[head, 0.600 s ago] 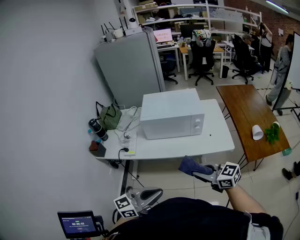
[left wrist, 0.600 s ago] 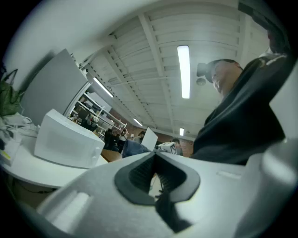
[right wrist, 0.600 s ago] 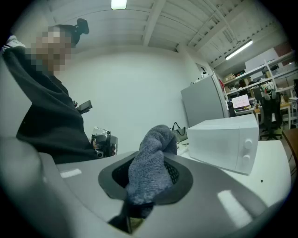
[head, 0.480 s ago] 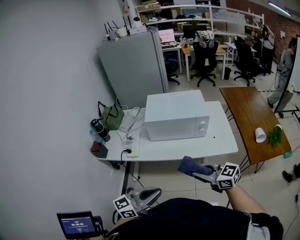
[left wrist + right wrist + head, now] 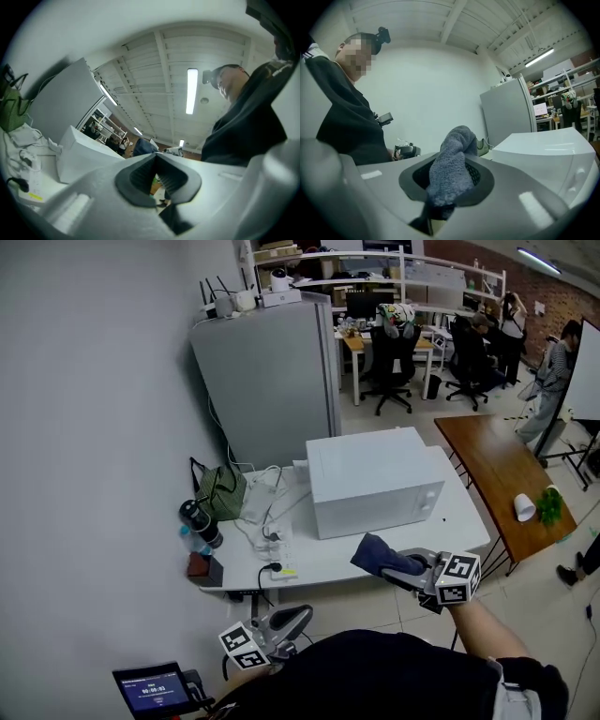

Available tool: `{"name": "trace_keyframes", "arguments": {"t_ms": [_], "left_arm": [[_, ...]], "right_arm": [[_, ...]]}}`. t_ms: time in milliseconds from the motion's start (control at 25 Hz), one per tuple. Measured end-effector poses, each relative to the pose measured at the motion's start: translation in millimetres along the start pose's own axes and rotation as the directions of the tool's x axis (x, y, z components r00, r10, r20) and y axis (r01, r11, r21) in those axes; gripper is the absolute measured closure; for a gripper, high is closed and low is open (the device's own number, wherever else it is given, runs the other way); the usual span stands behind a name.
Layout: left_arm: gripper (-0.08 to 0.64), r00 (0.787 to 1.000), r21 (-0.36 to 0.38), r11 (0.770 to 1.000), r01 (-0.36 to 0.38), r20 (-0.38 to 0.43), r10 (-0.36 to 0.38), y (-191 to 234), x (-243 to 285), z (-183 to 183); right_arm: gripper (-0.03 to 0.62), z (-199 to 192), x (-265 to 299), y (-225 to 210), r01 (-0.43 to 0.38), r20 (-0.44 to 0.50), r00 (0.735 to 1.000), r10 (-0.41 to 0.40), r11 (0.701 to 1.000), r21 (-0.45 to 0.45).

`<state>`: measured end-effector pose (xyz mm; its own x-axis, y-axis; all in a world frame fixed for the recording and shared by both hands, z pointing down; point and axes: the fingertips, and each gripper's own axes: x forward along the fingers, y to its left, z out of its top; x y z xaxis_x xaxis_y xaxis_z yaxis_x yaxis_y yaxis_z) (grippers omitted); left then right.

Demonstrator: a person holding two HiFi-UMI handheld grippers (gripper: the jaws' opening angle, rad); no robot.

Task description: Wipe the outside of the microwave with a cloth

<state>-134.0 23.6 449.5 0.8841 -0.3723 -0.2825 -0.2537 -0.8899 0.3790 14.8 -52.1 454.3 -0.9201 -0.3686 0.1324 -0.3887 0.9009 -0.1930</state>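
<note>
Nearest to the camera, at the lower left of the head view, the left gripper (image 5: 296, 619) is hanging low beside the person's dark sleeve. In its own view its jaws (image 5: 156, 164) are lying pressed together with nothing between them.

A little further, at the lower middle right, the right gripper (image 5: 401, 571) is reaching forward. Its jaws are pinching a grey-blue cloth (image 5: 378, 557). In the right gripper view the cloth (image 5: 451, 169) is filling the gap between the pads, and a rounded bunch is sticking out past the tips. It is not touching anything; it is hovering over the near edge of the white table (image 5: 323, 566), just in front of the microwave (image 5: 375, 479).

The cloth is looking like soft terry, so I am judging it light and limp, likely to fold and drag under pressure rather than slide. The grip at one end seems good, because the free bunch, not the hard jaws, will be meeting the casing.

The microwave is standing in the middle of the frame, its door side turned to the right. It is probably smooth and stiff, and a strong push may be shifting it on the table. In the right gripper view it (image 5: 543, 150) is sitting at the right.

Behind it, at the upper middle, a grey cabinet (image 5: 272, 381) is standing against the wall.
</note>
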Motion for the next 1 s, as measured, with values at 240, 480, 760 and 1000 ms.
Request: {"name": "trace_keyframes", "arguments": {"t_ms": [240,480,760,1000], "left_arm": [[0.557,1.000,-0.011,1.000,0.019,0.003,-0.019,62,32,16],[0.557,0.997,0.078,0.994,-0.072,0.002,0.072,129,102,30],[0.557,0.965,0.113,0.959,-0.261,0.055,0.256,168,139,51],[0.557,0.953,0.151,0.941,-0.302,0.067,0.295,194,118,71]], "right_arm": [[0.523,12,-5,-59,0.078,-0.010,0.997,-0.078,0.997,-0.003],[0.523,26,-27,-162,0.057,-0.007,0.998,-0.058,0.994,-0.098],[0.523,66,11,-275,-0.092,-0.093,0.993,0.071,0.966,-0.243],[0.523,90,77,-303,-0.124,-0.122,0.988,0.089,0.942,-0.312]]}}
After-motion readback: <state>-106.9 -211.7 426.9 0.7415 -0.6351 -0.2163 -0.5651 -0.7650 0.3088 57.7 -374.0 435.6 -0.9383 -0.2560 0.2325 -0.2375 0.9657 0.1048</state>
